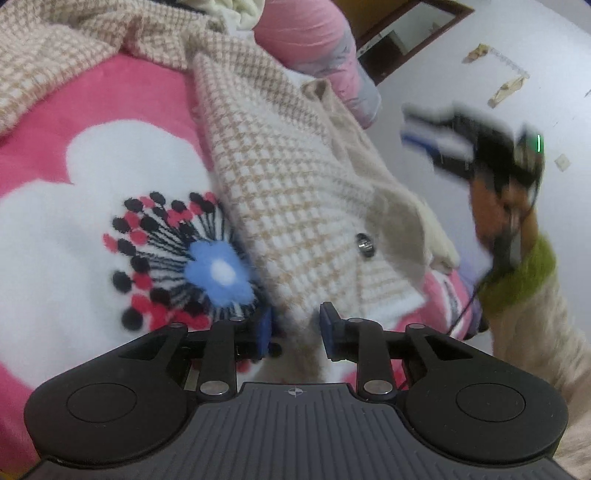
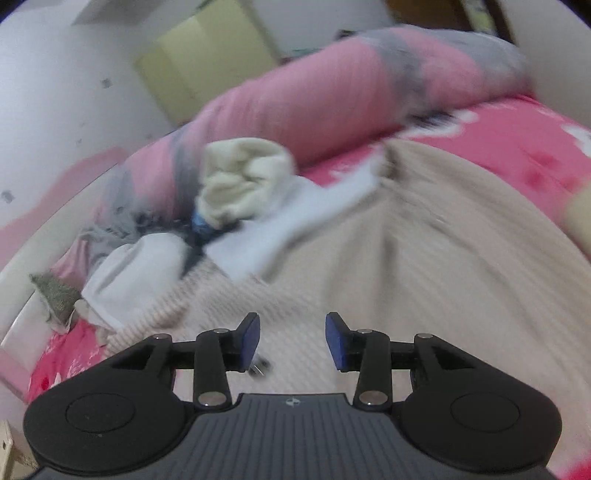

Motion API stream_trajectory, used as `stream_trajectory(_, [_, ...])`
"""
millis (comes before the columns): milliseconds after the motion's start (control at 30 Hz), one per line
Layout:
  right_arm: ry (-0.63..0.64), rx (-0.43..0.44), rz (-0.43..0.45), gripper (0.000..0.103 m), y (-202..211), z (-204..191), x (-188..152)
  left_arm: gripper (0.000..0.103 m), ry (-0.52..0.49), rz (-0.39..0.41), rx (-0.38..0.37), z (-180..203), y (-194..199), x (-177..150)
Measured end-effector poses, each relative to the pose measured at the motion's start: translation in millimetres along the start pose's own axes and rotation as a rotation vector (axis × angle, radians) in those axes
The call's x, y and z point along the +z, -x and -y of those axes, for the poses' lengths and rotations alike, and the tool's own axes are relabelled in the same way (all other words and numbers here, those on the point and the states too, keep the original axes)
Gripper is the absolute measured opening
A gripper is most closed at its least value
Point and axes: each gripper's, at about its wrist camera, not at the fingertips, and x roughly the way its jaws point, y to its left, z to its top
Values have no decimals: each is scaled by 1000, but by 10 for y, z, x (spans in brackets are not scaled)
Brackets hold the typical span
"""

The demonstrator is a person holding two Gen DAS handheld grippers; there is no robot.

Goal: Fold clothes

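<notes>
A beige-and-white houndstooth coat (image 1: 288, 177) with a metal button (image 1: 364, 243) lies across a pink flower-print blanket (image 1: 110, 110). Its edge runs down between the blue pads of my left gripper (image 1: 295, 330), which is shut on the thick fabric. My right gripper (image 1: 424, 136) shows blurred in the air at the right of the left wrist view, held by a hand (image 1: 495, 210) in a green cuff. In the right wrist view my right gripper (image 2: 291, 339) is open above the same beige coat (image 2: 406, 240), with nothing between its fingers.
A pink and grey bolster (image 2: 332, 92) lies along the far side of the bed. Against it sits a heap of cream clothes (image 2: 240, 177) and white clothes (image 2: 147, 266). White walls and a dark-framed door (image 1: 413, 33) stand beyond.
</notes>
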Motion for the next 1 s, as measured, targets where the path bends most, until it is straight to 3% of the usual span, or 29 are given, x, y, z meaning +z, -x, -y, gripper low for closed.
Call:
stream_trajectory(200, [266, 18, -82, 51, -1305, -818, 302, 25, -10, -16, -43, -94, -24, 22])
stream_trajectory(400, [521, -78, -145, 49, -2507, -1460, 361, 23, -5, -31, -88, -203, -49, 61])
stream_trajectory(433, [531, -111, -154, 43, -2634, -1458, 361, 23, -4, -34, -95, -220, -53, 68])
stream_trajectory(467, [542, -143, -163, 24, -2760, -1457, 361, 23, -7, -35, -98, -222, -55, 70])
stream_trajectory(500, [518, -164, -173, 13, -2836, -1395, 388, 23, -10, -36, -101, -219, -52, 67])
stream_trajectory(667, [141, -41, -29, 11, -2356, -745, 775, 22, -34, -30, -113, -228, -20, 40])
stream_trajectory(767, [3, 41, 78, 10, -2016, -426, 1041, 21, -36, -27, -119, -304, -4, 35])
stream_trajectory(933, [2, 226, 236, 10, -1915, -361, 1532, 18, -53, -27, -107, -300, 8, 17])
stream_trajectory(1000, [20, 286, 255, 10, -2002, -340, 1681, 17, -62, -28, -98, -286, 20, 15])
